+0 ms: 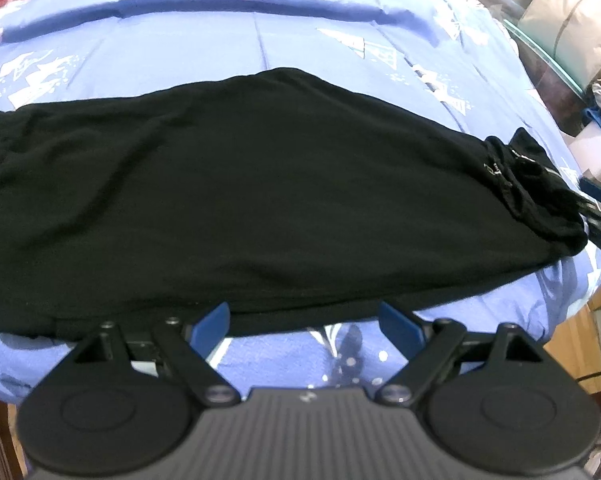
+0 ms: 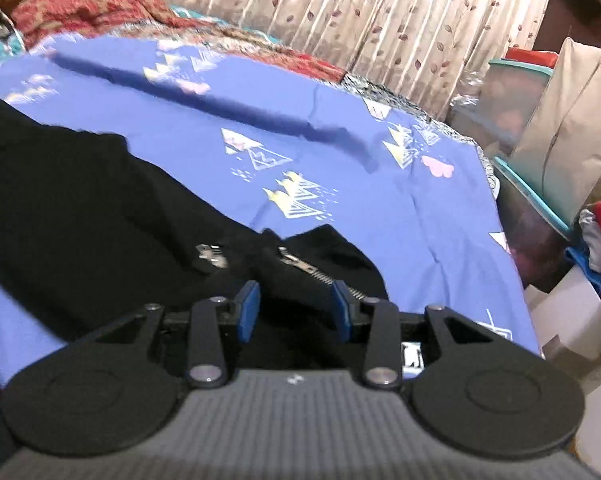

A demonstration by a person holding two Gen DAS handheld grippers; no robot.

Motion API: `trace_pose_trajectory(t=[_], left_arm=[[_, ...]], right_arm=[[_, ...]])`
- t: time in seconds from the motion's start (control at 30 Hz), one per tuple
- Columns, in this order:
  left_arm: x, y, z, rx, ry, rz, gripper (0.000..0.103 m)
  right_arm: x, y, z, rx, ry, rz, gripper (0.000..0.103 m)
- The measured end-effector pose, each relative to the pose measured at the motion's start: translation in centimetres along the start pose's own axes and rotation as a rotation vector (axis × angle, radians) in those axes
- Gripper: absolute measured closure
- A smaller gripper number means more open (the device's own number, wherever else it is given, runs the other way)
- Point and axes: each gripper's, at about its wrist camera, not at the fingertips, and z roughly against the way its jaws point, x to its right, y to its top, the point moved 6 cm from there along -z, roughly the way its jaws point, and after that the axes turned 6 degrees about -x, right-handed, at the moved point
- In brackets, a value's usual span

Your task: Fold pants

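The black pants point(image 1: 228, 200) lie folded across the blue bedsheet point(image 1: 260, 32). The left gripper point(image 1: 304, 322), jaws released, hovers at their near edge. The right gripper point(image 2: 296, 308), jaws apart around the zippered cuff point(image 2: 300, 268) without gripping, may snag the zipper and drag the fold askew.

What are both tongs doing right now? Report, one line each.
Left tongs: open wide, holding nothing, at the near edge of the black pants.
Right tongs: open, gripping nothing; pants fabric by the zipper lies between the pads.

One pair of black pants point(image 1: 236, 200) is shown on one blue bedsheet point(image 1: 260, 40); two grippers are counted, left gripper point(image 1: 306, 320) and right gripper point(image 2: 296, 308); possibly two zippers point(image 2: 300, 268).
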Motion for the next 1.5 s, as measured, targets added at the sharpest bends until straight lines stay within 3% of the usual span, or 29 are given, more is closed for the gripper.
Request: trace_pose_trajectory(t=[0.1, 0.13, 0.17, 0.33, 0.4, 0.5, 0.53, 0.6, 0.8, 0.87, 0.97, 1.03, 1.13, 1.2, 1.23, 1.27, 1.3, 1.37, 1.5], left_arm=[[-0.3, 0.0, 0.3, 0.007, 0.010, 0.009, 0.018], [-0.4, 0.0, 0.4, 0.008, 0.014, 0.014, 0.018], [-0.6, -0.1, 0.6, 0.010, 0.018, 0.020, 0.018], [-1.2, -0.1, 0.3, -0.004, 0.029, 0.042, 0.018], [-1.0, 0.0, -0.3, -0.020, 0.023, 0.043, 0.018], [0.0, 0.1, -0.8, -0.033, 0.009, 0.018, 0.018], [0.3, 0.1, -0.8, -0.031, 0.008, 0.001, 0.018], [0.7, 0.0, -0.6, -0.023, 0.012, -0.024, 0.018], [-0.3, 0.0, -0.7, -0.034, 0.018, 0.025, 0.018], [-0.4, -0.1, -0.5, -0.030, 0.018, 0.026, 0.018], [-0.4, -0.1, -0.5, -0.033, 0.018, 0.023, 0.018], [-0.3, -0.1, -0.8, -0.043, 0.015, 0.022, 0.018], [0.2, -0.1, -0.9, -0.044, 0.012, 0.004, 0.018], [0.2, -0.1, -0.6, -0.038, 0.015, -0.001, 0.018], [0.1, -0.1, -0.5, -0.035, 0.017, 0.001, 0.018], [-0.2, -0.2, -0.3, -0.032, 0.019, 0.006, 0.018], [-0.4, -0.2, -0.2, -0.029, 0.021, 0.015, 0.018], [-0.8, -0.2, -0.1, -0.030, 0.023, 0.031, 0.018], [-1.0, -0.3, -0.4, -0.042, 0.013, 0.044, 0.018]], right_arm=[[-0.4, 0.0, -3.0, -0.035, -0.006, 0.034, 0.064], [-0.3, -0.2, -3.0, -0.039, 0.006, 0.018, 0.087], [-0.2, 0.0, -2.9, -0.037, 0.016, -0.008, 0.095], [-0.2, 1.2, 1.9, 0.099, 0.074, -0.050, 0.095], [-1.6, 0.6, 2.3, 0.085, 0.134, -0.021, 0.095], [-3.9, -1.7, -0.2, -0.016, 0.047, 0.092, 0.083], [-4.4, -2.3, -0.9, -0.048, 0.030, 0.108, 0.072], [-4.7, -2.4, -0.9, -0.038, 0.013, 0.105, 0.066], [-4.1, -1.4, -0.8, -0.024, 0.053, 0.084, 0.054], [-3.6, -0.9, 0.2, 0.001, 0.094, 0.064, 0.041], [-3.2, -0.5, 0.4, 0.015, 0.161, 0.021, 0.034], [-3.7, -0.5, -0.4, 0.001, 0.158, 0.038, 0.025], [-5.1, -1.1, -2.1, -0.051, 0.143, 0.091, 0.023], [-5.1, -1.4, -3.4, -0.078, 0.150, 0.065, 0.025], [-4.5, -1.3, -3.5, -0.081, 0.181, 0.015, 0.033], [-3.6, -1.1, -3.5, -0.090, 0.223, -0.055, 0.048], [-2.4, -0.9, -3.3, -0.089, 0.263, -0.129, 0.052], [-0.3, -0.7, -2.8, -0.078, 0.317, -0.245, 0.075], [3.4, -0.9, -0.8, -0.025, 0.453, -0.475, 0.078]])
